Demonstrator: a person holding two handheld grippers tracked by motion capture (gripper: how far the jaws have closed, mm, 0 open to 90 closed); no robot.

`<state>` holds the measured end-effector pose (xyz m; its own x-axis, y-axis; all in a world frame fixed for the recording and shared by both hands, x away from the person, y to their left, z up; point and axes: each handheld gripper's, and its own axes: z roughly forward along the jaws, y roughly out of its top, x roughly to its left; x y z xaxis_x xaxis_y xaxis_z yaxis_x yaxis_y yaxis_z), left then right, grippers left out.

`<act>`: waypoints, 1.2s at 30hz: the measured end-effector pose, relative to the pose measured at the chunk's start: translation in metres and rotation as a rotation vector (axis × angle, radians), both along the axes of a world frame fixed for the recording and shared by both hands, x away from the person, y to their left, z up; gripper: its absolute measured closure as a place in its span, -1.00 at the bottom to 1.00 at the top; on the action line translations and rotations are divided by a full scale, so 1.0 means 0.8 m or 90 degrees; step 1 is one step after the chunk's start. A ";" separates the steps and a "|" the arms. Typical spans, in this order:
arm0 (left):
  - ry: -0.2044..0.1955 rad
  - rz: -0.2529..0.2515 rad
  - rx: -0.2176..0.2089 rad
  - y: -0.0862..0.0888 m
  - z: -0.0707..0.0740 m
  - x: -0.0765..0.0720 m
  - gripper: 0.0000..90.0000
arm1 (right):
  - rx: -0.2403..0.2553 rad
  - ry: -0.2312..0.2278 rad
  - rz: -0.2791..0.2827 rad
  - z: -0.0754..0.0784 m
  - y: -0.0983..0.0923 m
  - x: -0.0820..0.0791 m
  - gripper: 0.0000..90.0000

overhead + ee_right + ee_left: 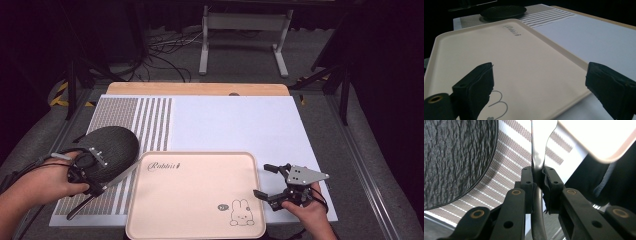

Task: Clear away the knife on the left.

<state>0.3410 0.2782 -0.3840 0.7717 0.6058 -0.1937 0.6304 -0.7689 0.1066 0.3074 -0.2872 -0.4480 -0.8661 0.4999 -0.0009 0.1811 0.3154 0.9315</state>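
The left gripper (pixel 537 182) is clenched on a slim metal utensil (pixel 539 150), pinched at mid-handle; its long axis runs straight out past the fingertips toward the tray (pixel 195 195). It looks rigid, light and slippery, so a grip on the flat handle suits it. Beside the fingers sits a dark plate (pixel 107 150) on the striped placemat (pixel 150 120). The right gripper (pixel 267 182) stands released over the tray's edge.

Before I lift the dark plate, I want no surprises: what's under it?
The plate lies on the striped mat, which lies on the white board. Whatever sits directly beneath the plate is covered.
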 end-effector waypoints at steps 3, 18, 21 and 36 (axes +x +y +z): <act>0.001 0.015 -0.009 -0.011 0.003 0.000 0.79 | 0.002 0.003 -0.004 0.000 -0.002 0.001 -0.79; -0.003 0.029 -0.061 -0.063 0.013 0.004 0.79 | 0.007 0.003 -0.007 0.000 -0.005 0.001 -0.79; -0.005 0.018 -0.066 -0.077 0.014 0.002 0.79 | 0.006 0.004 -0.008 -0.001 -0.006 0.001 -0.79; 0.005 0.018 -0.114 -0.118 0.004 -0.006 0.79 | 0.012 -0.005 -0.029 0.003 -0.018 0.002 -0.79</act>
<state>0.3363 0.1836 -0.3811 0.7526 0.5826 -0.3068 0.6531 -0.7196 0.2357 0.3090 -0.3015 -0.4455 -0.8424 0.5389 0.0020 0.1872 0.2892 0.9388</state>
